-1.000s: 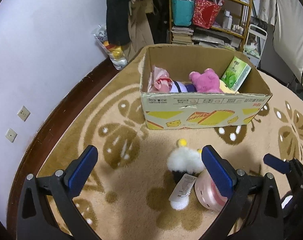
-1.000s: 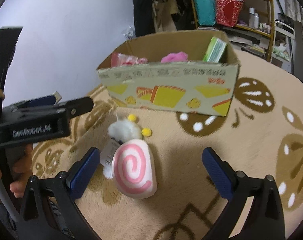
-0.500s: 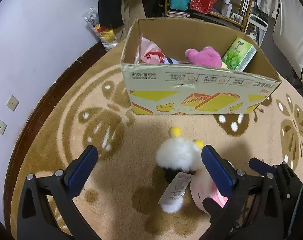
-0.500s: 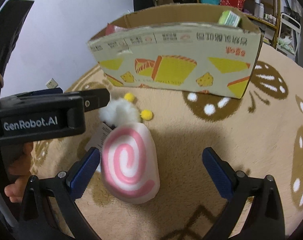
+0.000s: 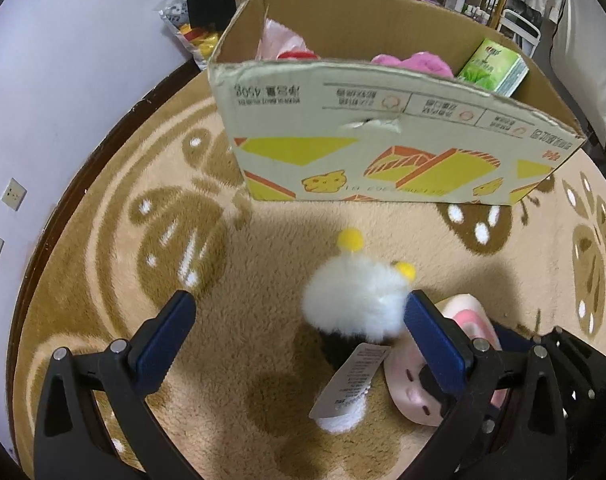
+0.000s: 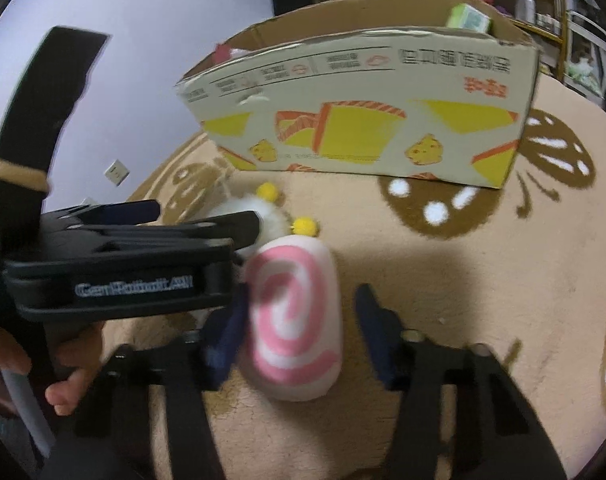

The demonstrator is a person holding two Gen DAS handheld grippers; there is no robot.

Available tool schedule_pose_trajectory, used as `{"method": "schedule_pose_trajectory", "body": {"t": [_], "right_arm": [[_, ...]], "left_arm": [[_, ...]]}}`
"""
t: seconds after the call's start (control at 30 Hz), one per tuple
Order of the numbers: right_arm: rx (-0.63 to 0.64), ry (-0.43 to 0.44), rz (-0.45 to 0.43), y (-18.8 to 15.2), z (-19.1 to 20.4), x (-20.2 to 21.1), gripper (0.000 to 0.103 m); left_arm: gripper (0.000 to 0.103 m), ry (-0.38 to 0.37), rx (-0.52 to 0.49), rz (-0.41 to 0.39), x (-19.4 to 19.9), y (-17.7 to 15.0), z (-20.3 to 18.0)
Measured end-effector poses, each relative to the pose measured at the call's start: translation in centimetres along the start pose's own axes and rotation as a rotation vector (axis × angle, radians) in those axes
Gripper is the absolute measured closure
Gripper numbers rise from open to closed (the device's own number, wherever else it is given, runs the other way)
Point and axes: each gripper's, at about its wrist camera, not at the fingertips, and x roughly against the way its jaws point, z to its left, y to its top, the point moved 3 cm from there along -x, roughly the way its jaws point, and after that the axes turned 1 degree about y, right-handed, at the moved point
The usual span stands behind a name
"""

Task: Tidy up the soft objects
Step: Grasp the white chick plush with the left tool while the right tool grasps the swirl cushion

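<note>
Both grippers are held low over the rug point(image 5: 103, 240). Left gripper point(image 5: 299, 332) is spread wide, with the white fluffy toy point(image 5: 355, 300) set against its right finger. Right gripper point(image 6: 299, 328) is narrowed around the pink swirl cushion point(image 6: 291, 312), though firm contact cannot be told through the blur. Behind both toys, the cardboard box point(image 5: 383, 152) is seen.

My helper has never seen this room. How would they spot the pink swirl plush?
Find the cardboard box on the tan rug. In front of it two toys lie together. Beside the white fluffy toy with yellow pompoms, the swirl plush is the smooth roll with a pink spiral.
</note>
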Motion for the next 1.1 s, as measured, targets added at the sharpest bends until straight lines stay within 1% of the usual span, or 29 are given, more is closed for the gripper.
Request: {"method": "schedule_pose_trajectory", "body": {"t": [0.03,0.13,0.27,0.4,0.47,0.53,0.6,0.63,0.67,0.7,0.77,0.8,0.83,0.87,1.0,1.07,1.1], "right_arm": [[0.009,-0.003,0.000,0.0,0.2,0.0,0.059],[0.025,-0.015,0.001,-0.1,0.5,-0.2,0.059],[-0.004,-0.010,0.004,-0.1,-0.4,0.0,0.059],[-0.024,-0.005,0.012,-0.2,-0.8,-0.1,0.059],[-0.021,-0.009,0.011,-0.2,-0.8,0.0,0.059],[-0.017,-0.014,0.008,-0.2,-0.8,-0.1,0.060],[-0.014,-0.018,0.004,-0.1,-0.6,-0.1,0.063],[-0.014,-0.019,0.003,-0.1,-0.6,-0.1,0.063],[-0.015,-0.019,0.002,-0.1,-0.6,0.0,0.064],[-0.016,-0.017,0.002,-0.1,-0.6,0.0,0.064],[-0.016,-0.016,0.004,-0.3,-0.8,0.2,0.065],[-0.015,-0.017,0.005,-0.3,-0.8,0.2,0.065],[-0.014,-0.017,0.007,-0.1,-0.7,0.0,0.065],[-0.013,-0.017,0.008,-0.1,-0.7,-0.1,0.066],[-0.008,-0.018,0.014,-0.2,-0.5,-0.2,0.070],[-0.006,-0.021,0.003,-0.3,-0.3,0.1,0.073],[-0.009,-0.019,-0.006,-0.2,-0.2,0.3,0.073]], "left_arm": [[0.001,0.004,0.002,0.002,-0.2,0.0,0.1],[0.001,0.017,0.015,-0.003,-0.4,0.0,0.4],[0.001,0.003,0.022,0.009,-1.0,0.1,0.3],[0.003,0.016,0.001,0.015,-2.0,0.1,0.1],[0.011,0.019,-0.011,0.018,-2.6,0.2,0.1],[0.014,0.015,-0.033,0.018,-2.9,0.1,-0.4],[0.018,0.013,-0.050,0.011,-2.9,0.1,-0.7],[0.023,0.007,-0.056,0.009,-3.1,0.1,-0.9],[0.029,-0.002,-0.055,0.010,-3.2,0.1,-1.0],[0.033,-0.028,-0.047,0.020,-3.6,0.1,-1.1],[0.052,-0.069,-0.030,0.038,-4.1,0.0,-1.1],[0.056,-0.073,-0.030,0.035,-4.1,-0.1,-1.1],[0.064,-0.076,-0.039,0.029,-4.1,0.0,-1.1],[0.070,-0.085,-0.044,0.029,-4.0,0.0,-1.2],[0.073,-0.085,-0.044,0.014,-3.7,-0.2,-1.5],[0.074,-0.075,-0.036,0.005,-3.1,-0.4,-1.5],[0.075,-0.058,-0.029,-0.007,-2.8,-0.4,-1.4]]}}
